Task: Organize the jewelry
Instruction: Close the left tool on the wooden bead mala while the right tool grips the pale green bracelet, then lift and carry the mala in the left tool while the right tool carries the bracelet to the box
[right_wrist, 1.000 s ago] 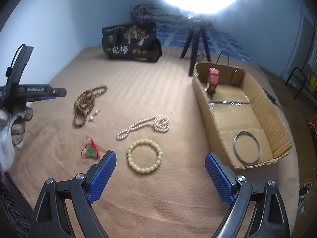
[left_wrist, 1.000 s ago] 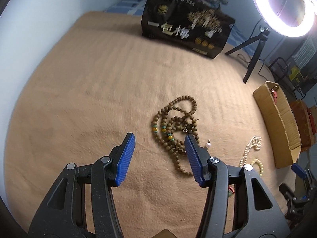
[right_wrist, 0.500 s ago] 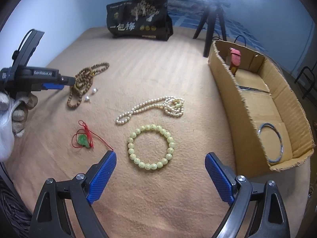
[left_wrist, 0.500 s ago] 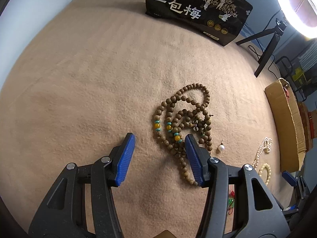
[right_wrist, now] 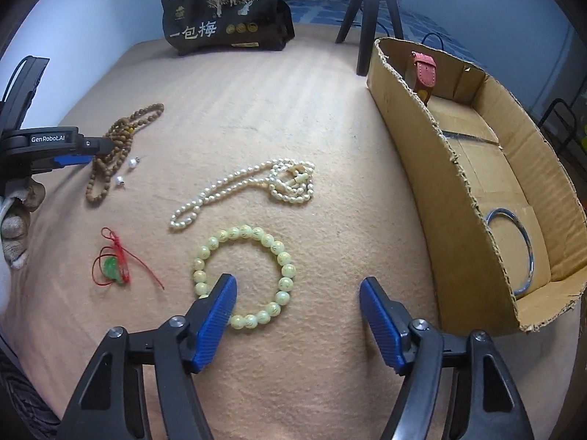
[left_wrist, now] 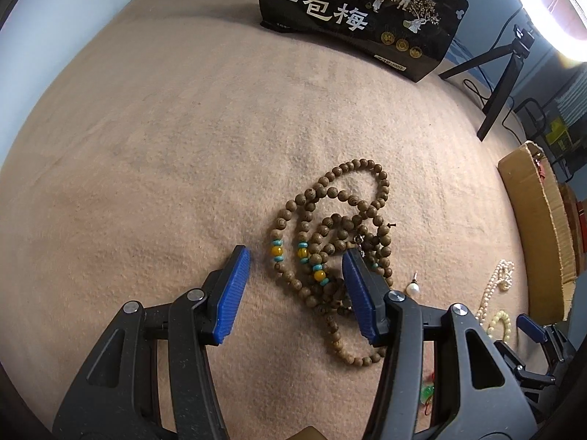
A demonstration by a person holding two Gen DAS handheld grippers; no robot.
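My left gripper (left_wrist: pixel 295 256) is open, low over the tan blanket, its jaws on either side of the near part of a brown wooden bead necklace (left_wrist: pixel 330 227) with yellow and turquoise beads. A pearl earring (left_wrist: pixel 413 288) lies just right of it. My right gripper (right_wrist: pixel 297 286) is open just above a pale green bead bracelet (right_wrist: pixel 244 275); the left fingertip (right_wrist: pixel 222 293) sits over its near-left rim. A pearl necklace (right_wrist: pixel 249 187) lies beyond, and a green pendant on red cord (right_wrist: pixel 112 267) to the left. The wooden necklace (right_wrist: pixel 117 146) shows at far left.
An open cardboard box (right_wrist: pixel 458 190) stands at the right, holding a metal bangle (right_wrist: pixel 513 249) and a red strap (right_wrist: pixel 423 69). A black printed bag (right_wrist: pixel 227 14) and a ring-light tripod (right_wrist: pixel 367 18) stand at the back. The blanket (left_wrist: pixel 146 146) ends at a blue wall.
Both grippers have moved forward and down. The left now straddles the wooden necklace; the right has closed in over the green bracelet. Both stay open.
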